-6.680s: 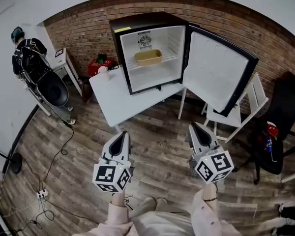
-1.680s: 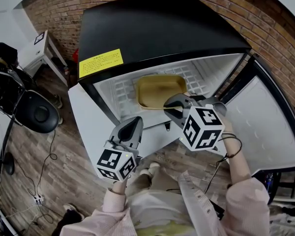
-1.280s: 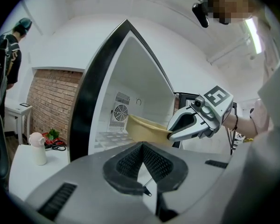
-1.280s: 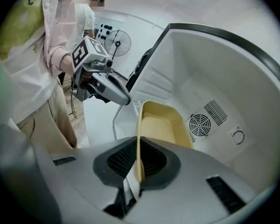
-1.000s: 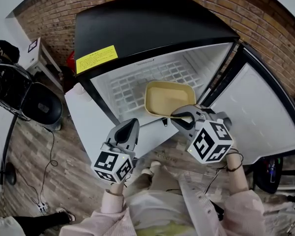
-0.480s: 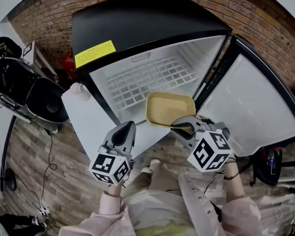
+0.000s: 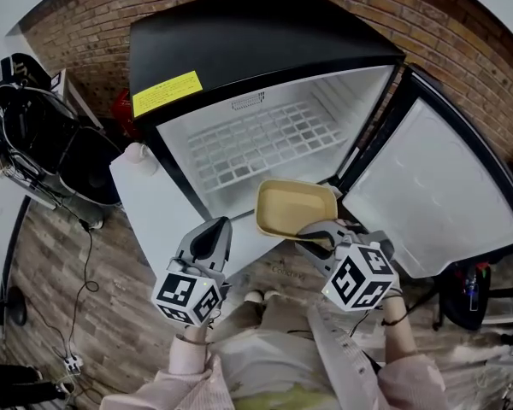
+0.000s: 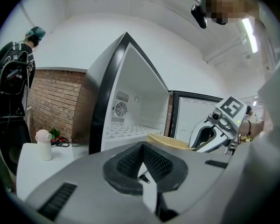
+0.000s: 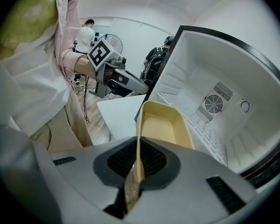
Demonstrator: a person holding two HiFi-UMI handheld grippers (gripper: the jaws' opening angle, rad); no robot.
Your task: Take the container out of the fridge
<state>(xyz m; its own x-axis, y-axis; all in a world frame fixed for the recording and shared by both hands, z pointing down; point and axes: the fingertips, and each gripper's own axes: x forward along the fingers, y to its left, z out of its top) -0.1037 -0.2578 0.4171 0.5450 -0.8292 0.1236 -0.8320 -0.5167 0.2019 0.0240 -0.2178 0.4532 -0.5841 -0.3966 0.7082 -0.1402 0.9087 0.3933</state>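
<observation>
A shallow yellow container (image 7: 295,206) hangs in front of the open black fridge (image 7: 265,37), outside its white interior and over the table's front edge. My right gripper (image 7: 321,231) is shut on the container's near rim. In the right gripper view the rim (image 9: 139,139) runs edge-on between the jaws of my right gripper (image 9: 136,174). My left gripper (image 7: 212,234) hovers shut and empty to the container's left, over the white table (image 7: 158,203). The left gripper view shows my left gripper (image 8: 141,172) with the container (image 8: 170,141) ahead.
The fridge's wire shelf (image 7: 256,139) is bare. Its door (image 7: 432,190) stands open at the right. A small white bottle (image 7: 135,154) stands on the table's left corner. A black chair (image 7: 34,135) stands at the left. A person (image 8: 14,64) stands further off.
My right gripper has drawn the container off the wire shelf, out of the fridge and a little downward toward me. The left gripper has hardly moved.
</observation>
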